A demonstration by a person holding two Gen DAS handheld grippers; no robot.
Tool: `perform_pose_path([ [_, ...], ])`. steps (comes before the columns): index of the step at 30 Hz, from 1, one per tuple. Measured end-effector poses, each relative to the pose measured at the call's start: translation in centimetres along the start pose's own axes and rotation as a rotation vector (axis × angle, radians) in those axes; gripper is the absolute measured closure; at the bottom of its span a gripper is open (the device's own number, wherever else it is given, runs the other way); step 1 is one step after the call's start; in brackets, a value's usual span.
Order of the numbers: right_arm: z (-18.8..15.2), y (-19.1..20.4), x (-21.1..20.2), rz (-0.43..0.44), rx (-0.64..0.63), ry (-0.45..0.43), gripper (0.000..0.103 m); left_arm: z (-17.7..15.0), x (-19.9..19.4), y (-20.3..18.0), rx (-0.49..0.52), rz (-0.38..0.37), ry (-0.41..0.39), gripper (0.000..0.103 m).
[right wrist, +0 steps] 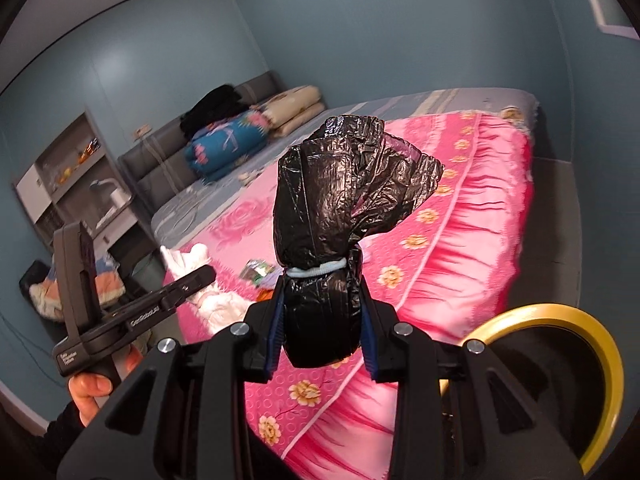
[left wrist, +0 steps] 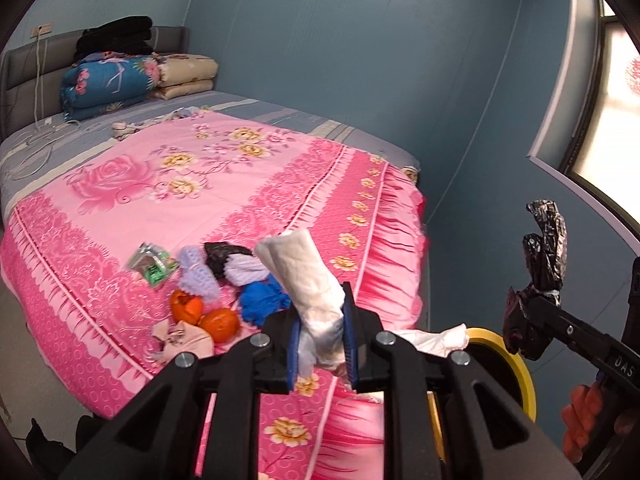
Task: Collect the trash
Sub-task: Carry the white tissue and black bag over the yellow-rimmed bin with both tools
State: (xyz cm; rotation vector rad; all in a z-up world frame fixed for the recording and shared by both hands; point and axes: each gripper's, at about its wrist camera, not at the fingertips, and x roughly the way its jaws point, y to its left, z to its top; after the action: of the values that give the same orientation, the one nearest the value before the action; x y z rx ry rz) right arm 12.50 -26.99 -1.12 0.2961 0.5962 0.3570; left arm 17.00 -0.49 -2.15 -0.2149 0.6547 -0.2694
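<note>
A rolled white wad of tissue (left wrist: pixel 310 284) is pinched between the blue pads of the left tool (left wrist: pixel 320 350) and is held up in the air above the pink bed cover (left wrist: pixel 160 184). A tied black bag bundle (right wrist: pixel 332 240), with a pale band around its neck, is squeezed in the right tool (right wrist: pixel 324 332) and is also held above the bed. More trash is left in a small heap on the cover: a green wrapper (left wrist: pixel 152 266), a purple knitted piece (left wrist: pixel 198 276), a blue lump (left wrist: pixel 262 300), two bits of orange peel (left wrist: pixel 204 316) and a beige crumpled piece (left wrist: pixel 186 340). A bin with a yellow rim (right wrist: pixel 560 320) is seen low down, just beside the bed's edge, and more white tissue (left wrist: pixel 440 340) is seen at its rim. The tissue wad is soft and is held only near its lower end, so it could bend, slip out, or fall on the bed or floor if it is swung fast. The black bundle is shiny and could slide out if the squeeze is eased too soon. The bin could be missed if things are let go before they are over it. The two tools are held near each other and could be bumped together.
</note>
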Motion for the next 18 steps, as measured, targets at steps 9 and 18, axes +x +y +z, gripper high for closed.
perform_pose_path([
  [9, 0.3, -3.4, -3.9, -0.097, 0.069, -0.065, 0.072, 0.0, 2.2, -4.8, 0.077, -0.109, 0.030, 0.087],
  [18, 0.3, -6.4, -5.9, -0.172, 0.131, -0.079, 0.072, -1.0, 4.6, -9.3, 0.145, -0.214, 0.079, 0.087],
])
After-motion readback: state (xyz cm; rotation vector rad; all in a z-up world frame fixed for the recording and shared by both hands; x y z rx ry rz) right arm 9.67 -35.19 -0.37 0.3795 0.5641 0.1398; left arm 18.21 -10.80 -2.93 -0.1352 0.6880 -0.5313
